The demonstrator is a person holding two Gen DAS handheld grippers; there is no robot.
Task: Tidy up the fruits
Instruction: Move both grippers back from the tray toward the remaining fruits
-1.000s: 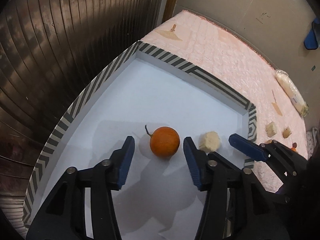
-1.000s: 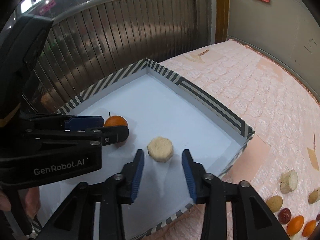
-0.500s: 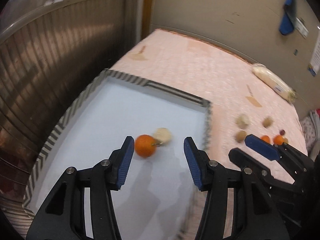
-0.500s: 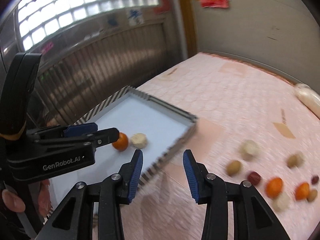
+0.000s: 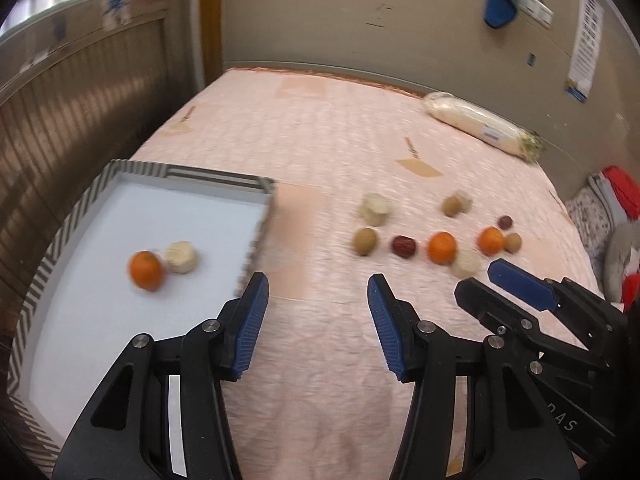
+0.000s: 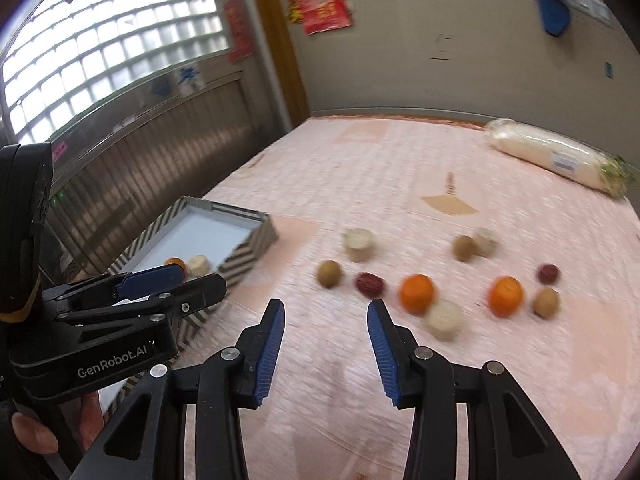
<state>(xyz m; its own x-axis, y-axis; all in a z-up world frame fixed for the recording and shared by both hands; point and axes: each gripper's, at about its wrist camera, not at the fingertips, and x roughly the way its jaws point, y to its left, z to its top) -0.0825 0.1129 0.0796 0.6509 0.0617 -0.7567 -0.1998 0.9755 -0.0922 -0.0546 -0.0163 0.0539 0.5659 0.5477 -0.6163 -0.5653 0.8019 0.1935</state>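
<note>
Both hand-held grippers are empty with jaws spread wide. Left gripper [image 5: 318, 312] hangs above the pink quilted bed cover [image 5: 320, 140], just off the right edge of the striped tray [image 5: 60, 236]. Right gripper [image 6: 326, 330] hangs above the cover, short of the loose fruit.

Inside the tray, near its right wall: one orange [image 5: 146, 270] touching a pale cut chunk [image 5: 182, 257].

Loose on the cover, well apart from the tray: two oranges [image 6: 417, 294] [image 6: 506, 296], two red dates [image 6: 370, 284] [image 6: 548, 273], three brownish round fruits [image 6: 329, 274] [image 6: 464, 247] [image 6: 546, 302] and three pale chunks [image 6: 358, 244] [image 6: 445, 319] [image 6: 486, 242].

At the cover's far right corner lies a wrapped white radish [image 6: 556, 160]. Motion blur softens all detail.
</note>
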